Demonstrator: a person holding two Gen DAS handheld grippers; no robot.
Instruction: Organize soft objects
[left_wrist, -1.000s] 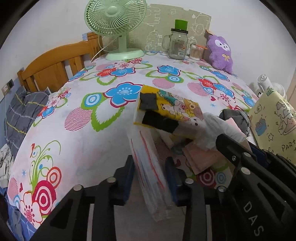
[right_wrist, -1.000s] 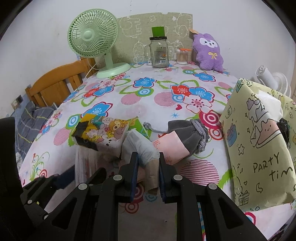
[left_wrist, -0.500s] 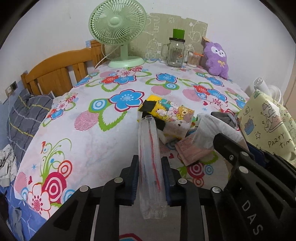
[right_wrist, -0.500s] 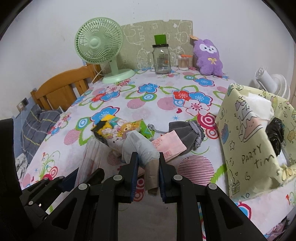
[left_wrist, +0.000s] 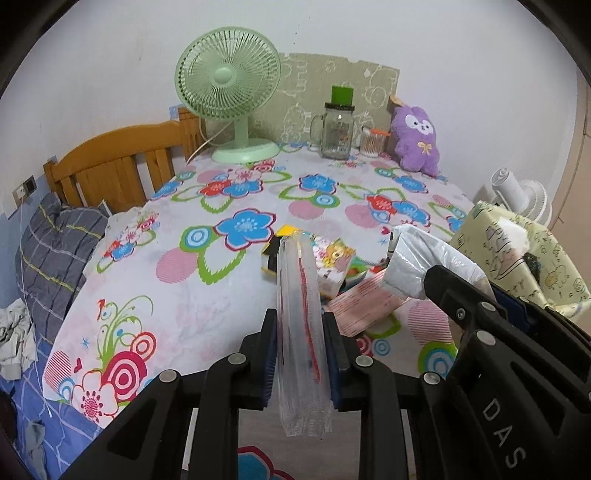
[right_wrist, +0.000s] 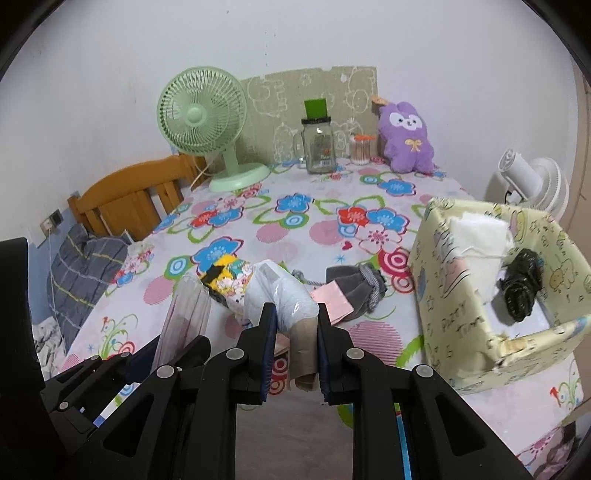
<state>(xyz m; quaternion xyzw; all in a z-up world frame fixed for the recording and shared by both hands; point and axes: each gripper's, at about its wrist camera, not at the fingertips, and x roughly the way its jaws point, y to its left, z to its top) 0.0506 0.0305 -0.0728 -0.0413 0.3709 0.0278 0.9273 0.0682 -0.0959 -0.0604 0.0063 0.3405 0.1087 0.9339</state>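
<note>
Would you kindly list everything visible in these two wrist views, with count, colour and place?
Clear plastic packet: 1, red-lined, in left gripper.
White wrapped bundle: 1, in right gripper.
Cartoon pouch: 1, yellow, mid-table.
Pink packet: 1, mid-table.
Grey drawstring pouch: 1, beside pink packet.
Party box: 1, pale yellow, right; holds white stuffing and a black bag.
Desk fan: 1, green, far left.
Glass jar: 1, green lid, far edge.
Swab jar: 1, orange lid.
Plush toy: 1, purple, far right.
White fan: 1, behind table.
Left gripper: black, shut.
Right gripper: black, shut.
</note>
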